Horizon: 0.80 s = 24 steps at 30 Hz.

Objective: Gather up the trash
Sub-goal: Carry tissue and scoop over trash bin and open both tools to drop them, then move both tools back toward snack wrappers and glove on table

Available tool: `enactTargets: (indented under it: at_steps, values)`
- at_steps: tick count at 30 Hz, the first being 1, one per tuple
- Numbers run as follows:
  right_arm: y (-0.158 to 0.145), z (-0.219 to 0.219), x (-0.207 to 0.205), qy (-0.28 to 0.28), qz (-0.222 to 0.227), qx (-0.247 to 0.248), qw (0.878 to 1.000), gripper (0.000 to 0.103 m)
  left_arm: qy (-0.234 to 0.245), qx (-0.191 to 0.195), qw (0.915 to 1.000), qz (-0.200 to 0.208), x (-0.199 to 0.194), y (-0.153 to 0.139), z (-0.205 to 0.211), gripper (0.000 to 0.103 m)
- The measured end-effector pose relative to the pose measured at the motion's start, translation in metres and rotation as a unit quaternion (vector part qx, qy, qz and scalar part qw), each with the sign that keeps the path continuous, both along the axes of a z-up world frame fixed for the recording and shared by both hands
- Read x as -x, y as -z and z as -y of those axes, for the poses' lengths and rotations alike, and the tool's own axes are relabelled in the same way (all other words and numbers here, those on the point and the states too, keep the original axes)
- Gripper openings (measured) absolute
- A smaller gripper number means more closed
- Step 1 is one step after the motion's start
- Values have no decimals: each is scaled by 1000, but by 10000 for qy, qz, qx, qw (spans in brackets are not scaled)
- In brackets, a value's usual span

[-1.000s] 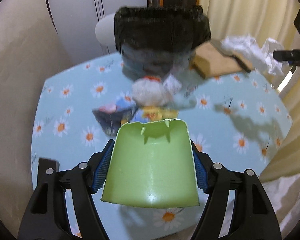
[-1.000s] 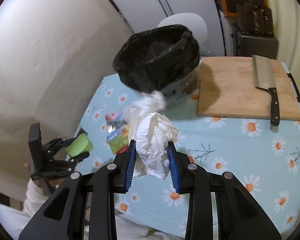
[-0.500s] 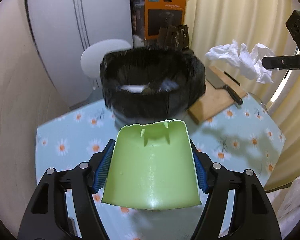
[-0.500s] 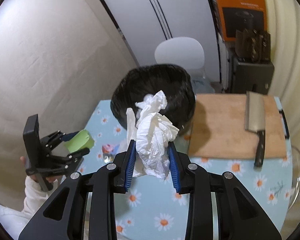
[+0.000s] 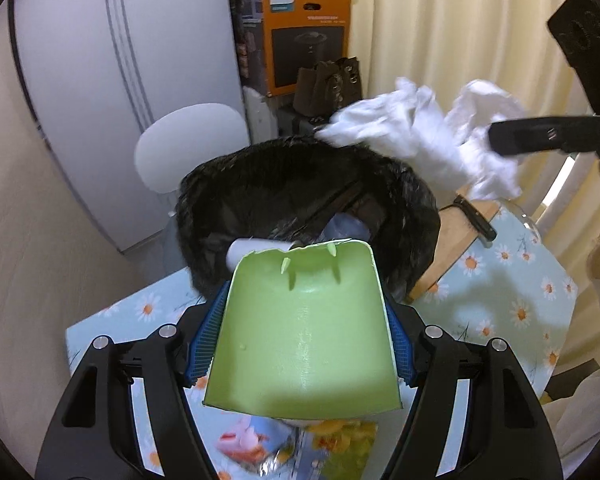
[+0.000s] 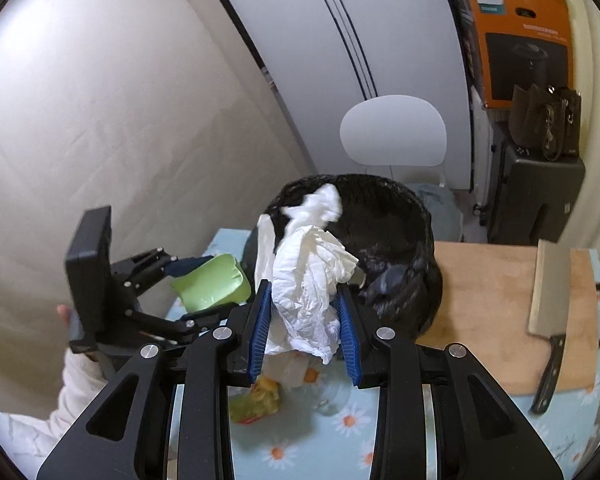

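Left wrist view shows the left tool (image 5: 302, 320) clamped on a flattened green cup (image 5: 304, 332), its torn edge reaching just over the near rim of the black-lined trash bin (image 5: 228, 200). Inside the bin lie a white roll-shaped piece and some bluish scraps. Above the bin's far right rim hangs a crumpled white tissue (image 5: 420, 136), pinched in the right tool (image 5: 500, 140).

Right wrist view — the right tool (image 6: 305, 320) grips that tissue (image 6: 312, 280) between its blue pads (image 6: 260, 328), the paper bulging above and below them in front of the bin (image 6: 400, 216). To the left, the left tool (image 6: 204, 280) holds the green cup (image 6: 214, 282) beside the bin's wall.

On the daisy-print table (image 6: 300, 440) below the tissue lies a yellow-green wrapper (image 6: 256, 402); a colourful wrapper (image 5: 260, 440) also shows under the cup in the left view. Right of the bin sits a wooden cutting board (image 6: 484, 300) with a cleaver (image 6: 548, 300) lying on it.
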State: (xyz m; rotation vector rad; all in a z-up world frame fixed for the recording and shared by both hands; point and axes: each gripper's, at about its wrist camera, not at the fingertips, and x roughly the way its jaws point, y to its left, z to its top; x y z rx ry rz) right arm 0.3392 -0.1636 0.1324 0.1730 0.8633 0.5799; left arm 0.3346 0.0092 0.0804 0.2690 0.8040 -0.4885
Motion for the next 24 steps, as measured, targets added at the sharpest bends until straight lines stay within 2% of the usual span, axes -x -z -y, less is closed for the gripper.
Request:
enactTargets:
  at_steps: [2,4,5,6,8,11,18,24]
  values:
    - [3,-7,-11,-63,-15,50,10000,30,80,20,10000,9,-10,0,4,69]
    - [6,-11,-21,-45,28,53,10000,34,150,138,9998,67,-21,0,7,72]
    - [6,-12,-23,0,72,30,10000,40,206,291,9993,87,-25,-1,6,84]
    - [6,-11,-25,74,154,4,9999,55,225,560,9981,116,-29,-3,3,98]
    - [3,-8,-22,284,469,-6,9985,74,181,800,9966,114,-32,-5,-2,97]
    - [1,0,-12,353,772,-53,9964,83,91,753,9970,165,-27,-2,-7,97]
    - [14,-1,6,245,634,310,9972,88,-145,536,9984,125,-4,8,-19,97]
    - [32,-16,34,-225,438,538,9973,88,-395,508,9979,77,19,13,-32,97]
